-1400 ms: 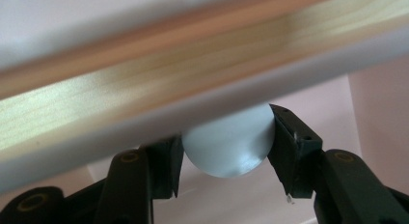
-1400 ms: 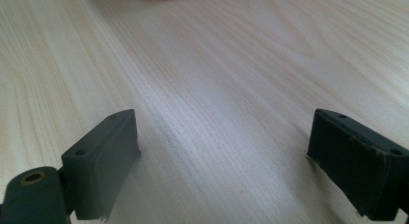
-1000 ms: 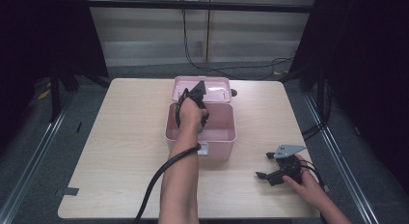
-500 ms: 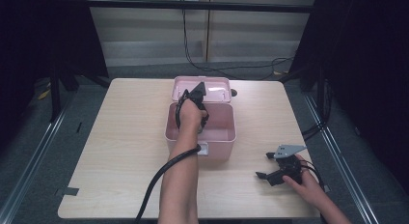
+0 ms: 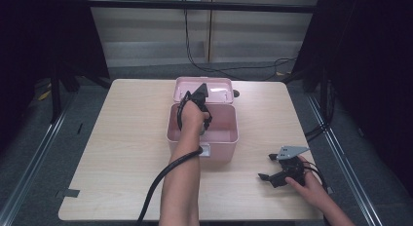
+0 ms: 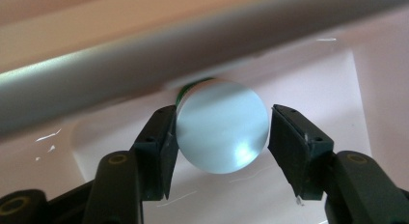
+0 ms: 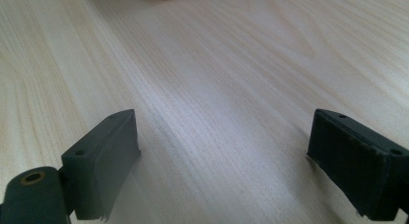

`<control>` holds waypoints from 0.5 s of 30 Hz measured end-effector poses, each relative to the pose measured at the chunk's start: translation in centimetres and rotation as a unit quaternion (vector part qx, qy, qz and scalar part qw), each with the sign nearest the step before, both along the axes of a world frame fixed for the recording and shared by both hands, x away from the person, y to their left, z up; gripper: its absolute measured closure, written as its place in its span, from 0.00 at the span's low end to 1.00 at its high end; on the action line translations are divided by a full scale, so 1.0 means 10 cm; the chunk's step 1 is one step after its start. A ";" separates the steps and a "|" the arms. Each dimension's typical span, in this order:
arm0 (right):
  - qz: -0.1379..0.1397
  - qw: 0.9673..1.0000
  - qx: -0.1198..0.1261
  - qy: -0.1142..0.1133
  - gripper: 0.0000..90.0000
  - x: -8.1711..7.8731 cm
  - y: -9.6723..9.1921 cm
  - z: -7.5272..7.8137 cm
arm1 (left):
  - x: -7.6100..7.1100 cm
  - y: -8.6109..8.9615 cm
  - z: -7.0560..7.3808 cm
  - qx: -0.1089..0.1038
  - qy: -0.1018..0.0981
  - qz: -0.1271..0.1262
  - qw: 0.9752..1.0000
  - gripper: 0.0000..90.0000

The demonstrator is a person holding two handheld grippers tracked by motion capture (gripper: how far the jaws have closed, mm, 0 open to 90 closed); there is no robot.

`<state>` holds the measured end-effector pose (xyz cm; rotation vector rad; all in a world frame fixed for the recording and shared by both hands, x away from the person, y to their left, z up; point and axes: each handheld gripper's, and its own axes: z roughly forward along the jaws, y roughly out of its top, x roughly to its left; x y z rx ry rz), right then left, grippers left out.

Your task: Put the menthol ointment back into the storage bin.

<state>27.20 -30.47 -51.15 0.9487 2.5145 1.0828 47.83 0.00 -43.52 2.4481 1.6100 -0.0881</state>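
- The left gripper [image 5: 200, 120] reached down into the open pink box [image 5: 226, 138] at the middle of the wooden table [image 5: 122, 138].
- Its jaws had just been opening; in the left gripper view a round pale-topped jar [image 6: 222, 126] (a green edge showed behind its top) sat between them, one pad at its side, the other standing just off it, so the grip was released.
- The jar rested inside the box, below its rim.
- The right gripper [image 5: 271, 167] lay on the table near the right edge, jaws spread wide with nothing between them.
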 end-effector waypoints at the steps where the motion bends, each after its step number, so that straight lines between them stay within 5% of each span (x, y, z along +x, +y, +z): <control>1: 0.000 1.000 0.000 0.000 0.11 0.00 0.00 0.00 | -0.01 0.00 0.00 -0.002 0.001 0.003 1.000 0.48; 15: 0.000 1.000 -0.001 -0.002 0.11 0.00 0.00 0.00 | -0.06 0.08 0.05 -0.010 0.004 -0.002 1.000 0.32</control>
